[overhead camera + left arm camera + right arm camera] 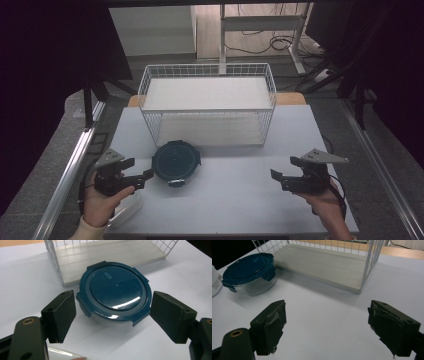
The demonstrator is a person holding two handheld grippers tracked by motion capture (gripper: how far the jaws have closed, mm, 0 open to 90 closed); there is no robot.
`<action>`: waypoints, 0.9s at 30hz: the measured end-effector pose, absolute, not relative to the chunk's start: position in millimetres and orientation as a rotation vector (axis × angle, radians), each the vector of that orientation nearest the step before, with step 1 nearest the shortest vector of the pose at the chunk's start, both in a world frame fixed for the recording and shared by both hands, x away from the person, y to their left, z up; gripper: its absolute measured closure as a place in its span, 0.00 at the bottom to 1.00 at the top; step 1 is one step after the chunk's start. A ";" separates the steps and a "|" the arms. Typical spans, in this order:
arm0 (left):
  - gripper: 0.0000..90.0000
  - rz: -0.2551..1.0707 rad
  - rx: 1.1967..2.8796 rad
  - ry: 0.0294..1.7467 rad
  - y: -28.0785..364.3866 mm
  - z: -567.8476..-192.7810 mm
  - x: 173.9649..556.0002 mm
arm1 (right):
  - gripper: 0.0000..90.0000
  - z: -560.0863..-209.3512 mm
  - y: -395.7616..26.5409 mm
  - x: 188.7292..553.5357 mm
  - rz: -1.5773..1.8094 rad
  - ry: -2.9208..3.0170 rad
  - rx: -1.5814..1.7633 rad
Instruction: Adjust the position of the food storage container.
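Looks like the approach step: left gripper (112, 317) jaws wide open just near of the lidded container (115, 292) by the wire basket (207, 102), right gripper (327, 327) open and idle on the worktop's right, so next it'd need to close in around it

Glossy blue plastic lid (115, 287) on clear glass bowl (254, 286).
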State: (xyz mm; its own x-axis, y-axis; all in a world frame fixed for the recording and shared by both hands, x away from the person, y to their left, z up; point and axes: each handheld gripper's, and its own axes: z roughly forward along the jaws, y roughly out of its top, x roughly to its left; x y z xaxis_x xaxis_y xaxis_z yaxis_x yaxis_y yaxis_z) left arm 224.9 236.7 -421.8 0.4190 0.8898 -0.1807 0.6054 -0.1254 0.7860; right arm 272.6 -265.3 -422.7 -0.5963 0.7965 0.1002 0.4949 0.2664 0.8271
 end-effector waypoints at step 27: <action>0.22 0.362 1.793 1.335 240.8 -409.2 224.0 | 0.24 -425.0 -259.4 269.4 1.200 2.253 1.149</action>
